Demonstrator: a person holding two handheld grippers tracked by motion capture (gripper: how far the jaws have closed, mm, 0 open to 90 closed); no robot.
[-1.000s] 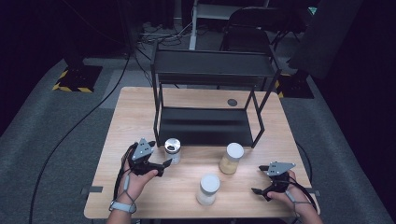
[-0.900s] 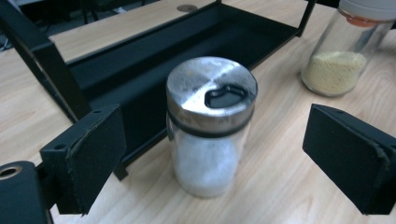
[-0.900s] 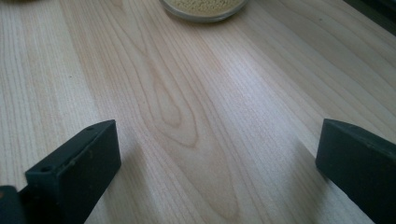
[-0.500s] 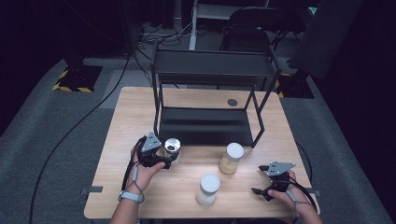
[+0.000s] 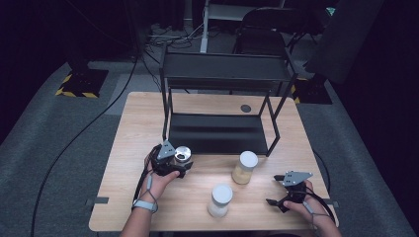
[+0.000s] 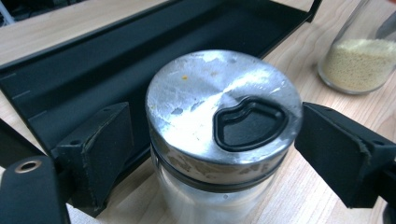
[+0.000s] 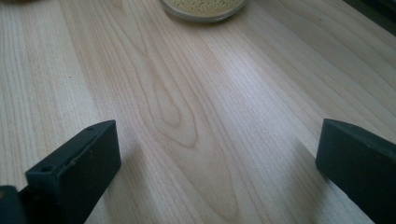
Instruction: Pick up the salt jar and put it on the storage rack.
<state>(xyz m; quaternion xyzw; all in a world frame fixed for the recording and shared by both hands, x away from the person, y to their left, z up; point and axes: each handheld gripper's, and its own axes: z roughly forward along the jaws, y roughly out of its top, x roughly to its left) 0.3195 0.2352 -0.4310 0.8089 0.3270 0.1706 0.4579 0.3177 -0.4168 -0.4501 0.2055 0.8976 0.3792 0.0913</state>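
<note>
The right gripper (image 5: 280, 199) is resting wide open on the table (image 5: 128, 148), unmoved. The left gripper (image 5: 179, 164), earlier short of the metal-lidded jar (image 5: 182, 154), is now straddling it; its jaws have just been closing, apparently not yet pressing. The jar is standing just before the black rack (image 5: 217, 133).

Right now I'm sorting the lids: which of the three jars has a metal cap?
The jar with the silver metal cap, standing between the left claw jaws by the black rack. The other two jars have white lids.
</note>
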